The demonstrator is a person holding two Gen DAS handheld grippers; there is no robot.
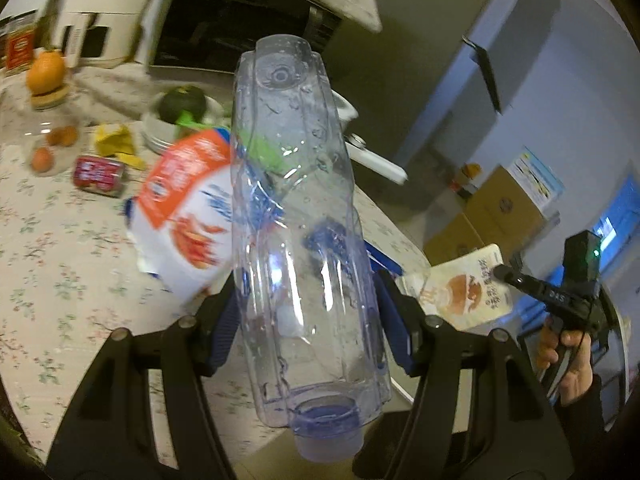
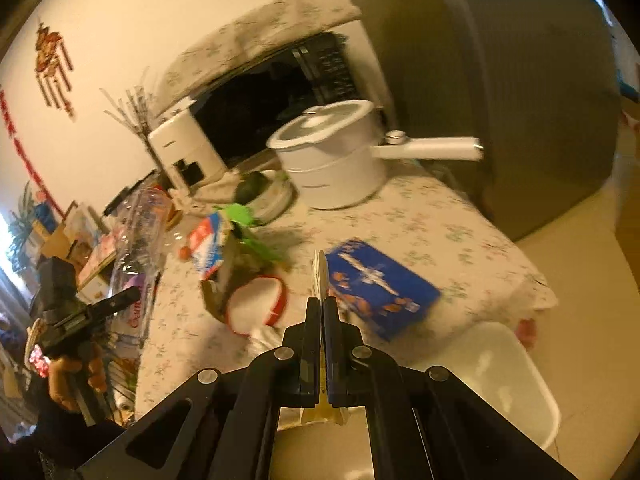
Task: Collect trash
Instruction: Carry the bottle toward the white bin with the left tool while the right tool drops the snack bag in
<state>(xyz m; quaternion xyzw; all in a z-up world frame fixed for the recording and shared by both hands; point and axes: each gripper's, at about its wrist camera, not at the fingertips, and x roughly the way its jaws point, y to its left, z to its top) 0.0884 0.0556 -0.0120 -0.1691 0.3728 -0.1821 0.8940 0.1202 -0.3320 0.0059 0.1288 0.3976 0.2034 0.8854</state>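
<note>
Both grippers: black frames, silver round screws at pivots. Left gripper has blue pads on its fingers. Right gripper shows a green light; dark sleeve at wrist.

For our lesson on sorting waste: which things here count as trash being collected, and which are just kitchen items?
Trash:
- clear plastic bottle, held in left gripper
- flat pouch, pinched in right gripper
- white bin beside the table

Lying about:
- white pot
- orange
- eggs
- blue box
</note>
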